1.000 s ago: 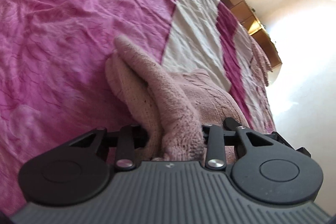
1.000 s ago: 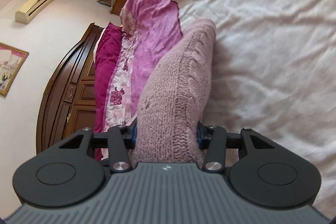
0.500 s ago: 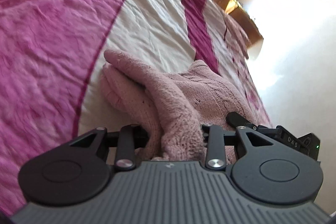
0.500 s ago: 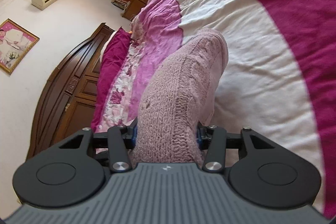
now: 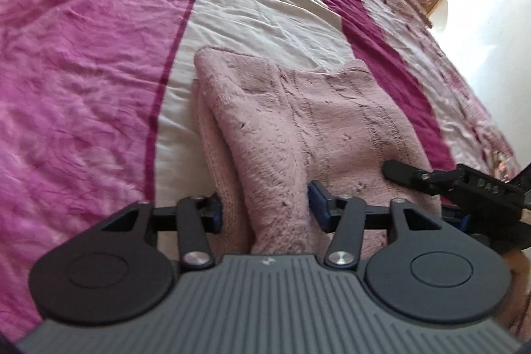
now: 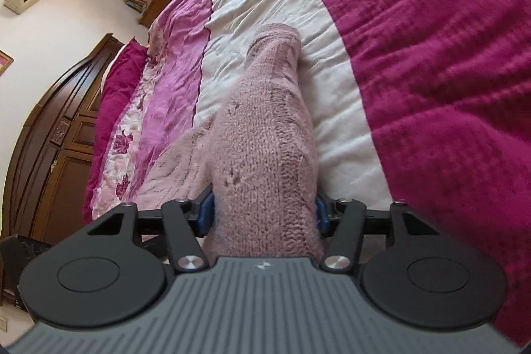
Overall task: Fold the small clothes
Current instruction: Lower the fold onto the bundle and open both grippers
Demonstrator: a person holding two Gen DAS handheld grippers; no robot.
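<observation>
Left wrist view: the folded pink sweater (image 5: 298, 121) lies on the bed (image 5: 99, 55), across its white stripe. The left claw (image 5: 265, 208) has just been widening; its pads stand clear of the fold between them. The right claw (image 6: 264, 214) has also been widening, pads barely touching the knit.

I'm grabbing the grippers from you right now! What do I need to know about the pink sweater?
Left gripper: open, fingers just opening; a fold lies loose between them.
Right gripper: also just opening; knit fills the gap, grip unclear.
Pink sweater: doubled over on the bedspread's white stripe.
Done: fold laid down.
Left: probably let go fully, pull both back, see if another fold is needed.
</observation>
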